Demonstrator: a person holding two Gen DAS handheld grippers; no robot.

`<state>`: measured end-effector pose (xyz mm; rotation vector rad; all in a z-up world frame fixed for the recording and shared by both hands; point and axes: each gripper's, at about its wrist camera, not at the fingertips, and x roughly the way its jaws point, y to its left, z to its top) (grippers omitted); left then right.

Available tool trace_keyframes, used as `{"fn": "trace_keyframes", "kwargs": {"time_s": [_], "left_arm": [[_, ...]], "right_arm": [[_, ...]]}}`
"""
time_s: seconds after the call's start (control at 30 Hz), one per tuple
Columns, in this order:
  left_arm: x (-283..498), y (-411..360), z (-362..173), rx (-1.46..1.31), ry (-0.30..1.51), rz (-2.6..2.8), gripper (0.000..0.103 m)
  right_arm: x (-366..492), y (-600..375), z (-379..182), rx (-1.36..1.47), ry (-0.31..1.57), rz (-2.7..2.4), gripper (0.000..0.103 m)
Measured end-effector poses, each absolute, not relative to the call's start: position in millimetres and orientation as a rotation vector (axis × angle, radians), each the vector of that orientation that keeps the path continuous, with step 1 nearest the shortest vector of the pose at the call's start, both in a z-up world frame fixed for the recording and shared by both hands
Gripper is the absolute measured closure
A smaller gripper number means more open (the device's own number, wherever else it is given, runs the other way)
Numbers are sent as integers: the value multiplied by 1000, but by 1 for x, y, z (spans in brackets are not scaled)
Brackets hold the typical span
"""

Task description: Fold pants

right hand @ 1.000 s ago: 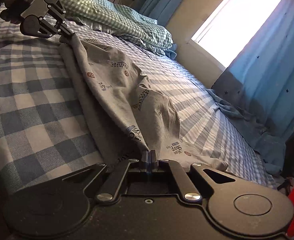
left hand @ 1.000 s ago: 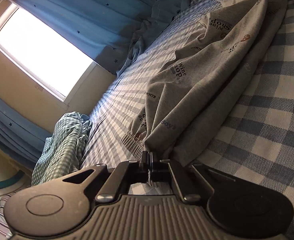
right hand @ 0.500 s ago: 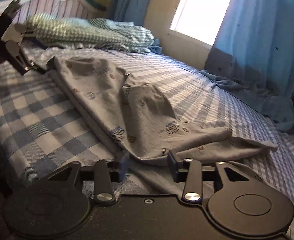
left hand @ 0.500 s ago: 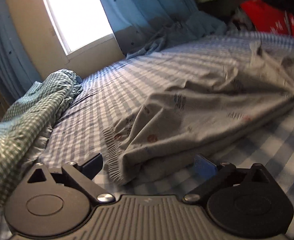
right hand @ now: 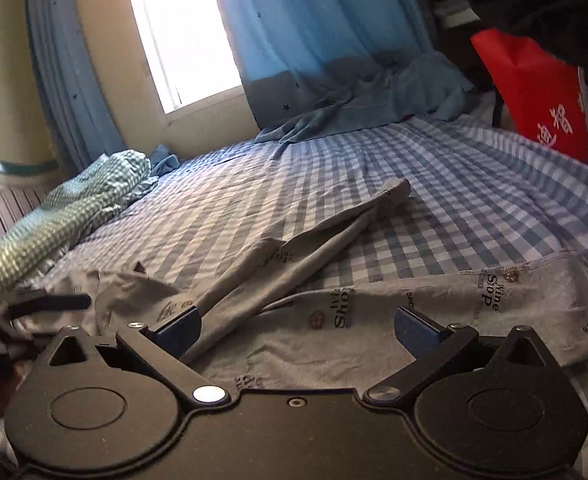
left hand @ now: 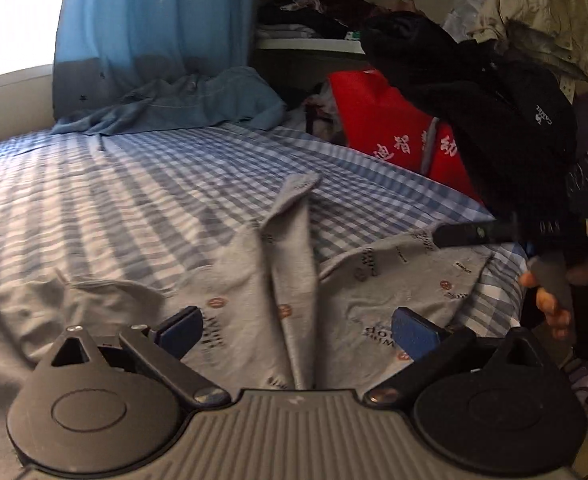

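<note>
Pants [left hand: 254,280] lie flat on the bed [left hand: 114,184], long axis running along its near edge, one leg kicked off toward the far side.

Left hand-held gripper [left hand: 294,332]: jaws wide, just opened, over cloth, gripping nothing.

Right hand-held gripper [right hand: 296,330]: same, wide and empty, angled down above the hem end. Both equally near.

A home bedroom, it seems: checked bed [right hand: 474,208], blue curtain [right hand: 302,40], window [right hand: 182,32], heaped clothes [left hand: 474,92].
</note>
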<state>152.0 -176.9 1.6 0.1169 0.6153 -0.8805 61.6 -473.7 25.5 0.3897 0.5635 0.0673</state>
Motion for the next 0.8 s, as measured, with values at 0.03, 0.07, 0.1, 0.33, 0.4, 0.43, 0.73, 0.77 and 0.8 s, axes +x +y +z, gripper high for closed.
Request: {"fn": "trace_keyframes", "kwargs": {"time_s": [0.03, 0.07, 0.1, 0.33, 0.4, 0.43, 0.73, 0.77, 0.8], "left_arm": [[156, -189, -5, 109, 638, -882, 7], [162, -197, -10, 93, 672, -883, 10], [168, -203, -15, 70, 714, -884, 18], [201, -204, -35, -93, 911, -833, 41], [209, -205, -36, -108, 942, -790, 49], [211, -206, -37, -101, 958, -757, 58], [213, -223, -24, -3, 987, -676, 102], [210, -224, -20, 8, 983, -680, 102], [207, -226, -16, 22, 969, -678, 103]], "right_arm": [[74, -486, 26, 429, 571, 95, 1], [88, -496, 26, 458, 578, 116, 1], [105, -505, 27, 486, 589, 119, 1], [227, -561, 1, 761, 672, 14, 23], [251, -570, -7, 810, 697, -72, 27], [259, -575, -12, 851, 700, -134, 36], [290, -578, -7, 746, 714, -242, 103], [290, -578, 0, 726, 702, -232, 103], [288, -578, 8, 706, 690, -220, 103]]}}
